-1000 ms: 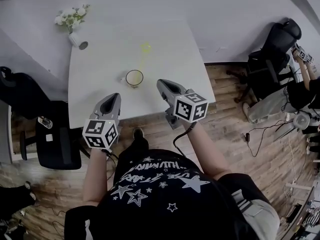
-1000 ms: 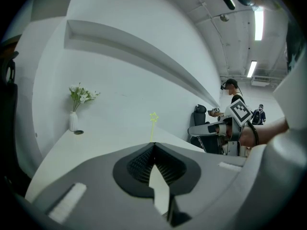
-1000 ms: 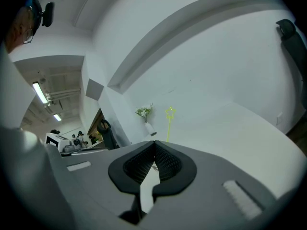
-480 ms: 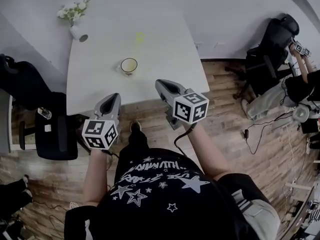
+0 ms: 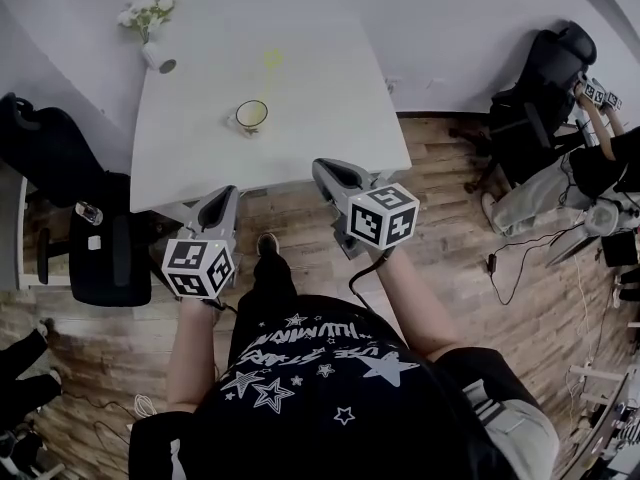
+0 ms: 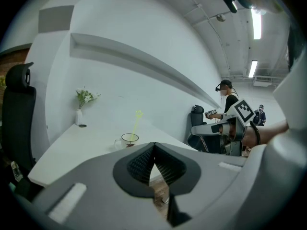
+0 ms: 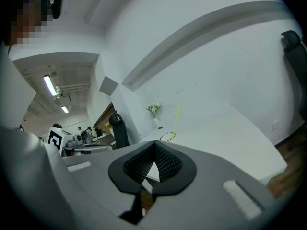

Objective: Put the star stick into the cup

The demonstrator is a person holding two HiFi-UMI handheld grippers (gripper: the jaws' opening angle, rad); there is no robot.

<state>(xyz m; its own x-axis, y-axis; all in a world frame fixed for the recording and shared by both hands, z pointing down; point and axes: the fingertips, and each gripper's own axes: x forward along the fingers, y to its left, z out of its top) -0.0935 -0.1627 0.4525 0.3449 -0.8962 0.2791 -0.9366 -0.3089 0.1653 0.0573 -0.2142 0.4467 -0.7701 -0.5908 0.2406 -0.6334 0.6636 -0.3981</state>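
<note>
**Yellow-green star stick [image 5: 266, 76] stands in cup [image 5: 251, 116], far ahead of both jaws**

Left gripper [image 5: 226, 196] and right gripper [image 5: 328, 168] each have their jaws pressed together on nothing. The stick rises from the cup on the white table [image 5: 330, 118], well beyond both sets of jaw tips, ahead and slightly left of the left pair.

Open-plan office serving as a test lab: a plain white rectangular table [image 5: 300, 138] stands against a bare white wall [image 5: 450, 18] on brown wood-plank flooring [image 5: 450, 218], with 2 black high-backed swivel office chairs [image 5: 545, 78] beside it and loose black cables [image 5: 505, 268] trailing over the boards. Long fluorescent ceiling tubes [image 6: 253, 68] light the hall beyond, where a person in a headset [image 6: 229, 96] works. Another person [image 5: 595, 168] holds grippers with black-and-white marker cubes [image 5: 597, 93]. A small white vase of white flowers [image 5: 150, 33] sits on the table.
</note>
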